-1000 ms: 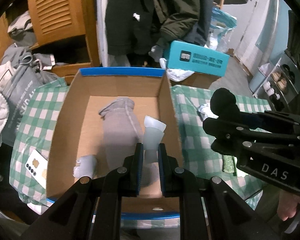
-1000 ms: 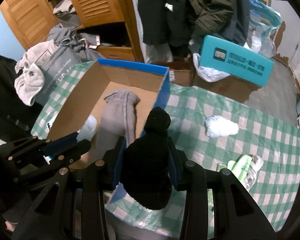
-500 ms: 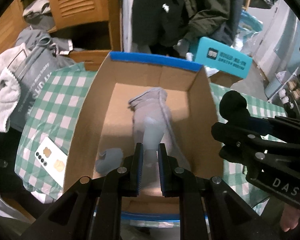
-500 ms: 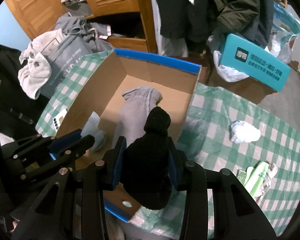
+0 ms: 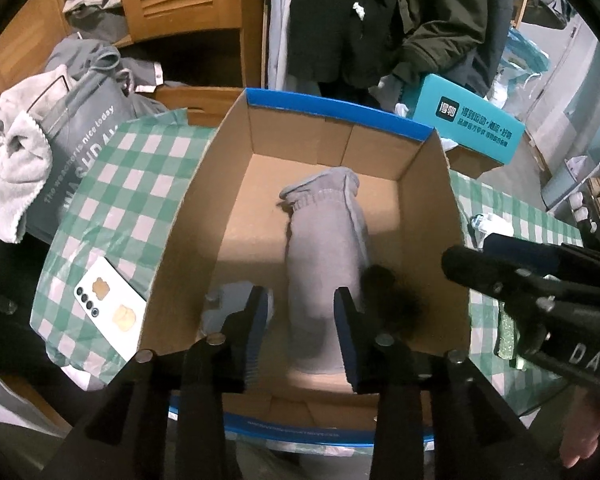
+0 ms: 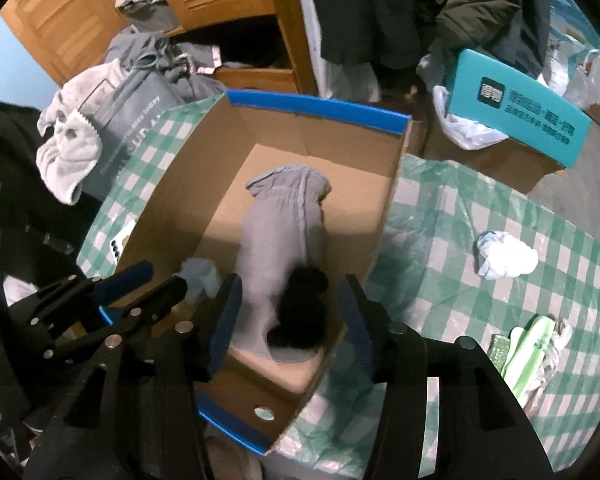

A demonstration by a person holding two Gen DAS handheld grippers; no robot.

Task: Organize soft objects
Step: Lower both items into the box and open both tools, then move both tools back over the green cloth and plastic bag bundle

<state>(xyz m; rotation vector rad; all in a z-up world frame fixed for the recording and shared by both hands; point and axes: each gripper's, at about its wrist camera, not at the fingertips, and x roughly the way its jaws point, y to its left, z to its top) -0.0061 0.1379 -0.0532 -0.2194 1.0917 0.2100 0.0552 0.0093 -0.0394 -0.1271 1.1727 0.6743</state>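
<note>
An open cardboard box [image 5: 196, 216] with blue rims [image 6: 316, 110] stands on a green checked cloth. Inside lies a long grey sock [image 5: 324, 264], also in the right wrist view [image 6: 276, 232]. A black sock [image 6: 300, 312] lies blurred on its near end, against the right wall [image 5: 392, 296]. A pale blue sock [image 5: 228, 300] lies at the near left corner [image 6: 200, 276]. My left gripper [image 5: 300, 332] is open and empty over the box's near end. My right gripper [image 6: 288, 320] is open and empty above the black sock.
A white phone [image 5: 110, 312] lies on the cloth left of the box. A white crumpled cloth [image 6: 504, 256] and green packets [image 6: 528, 348] lie on the cloth to the right. A teal box [image 6: 520, 120] and hanging coats stand behind. Grey clothes [image 5: 60, 128] are piled left.
Both grippers have opened. The pale blue sock dropped from the left gripper into the box's near left corner. The black sock dropped from the right gripper onto the grey sock.
</note>
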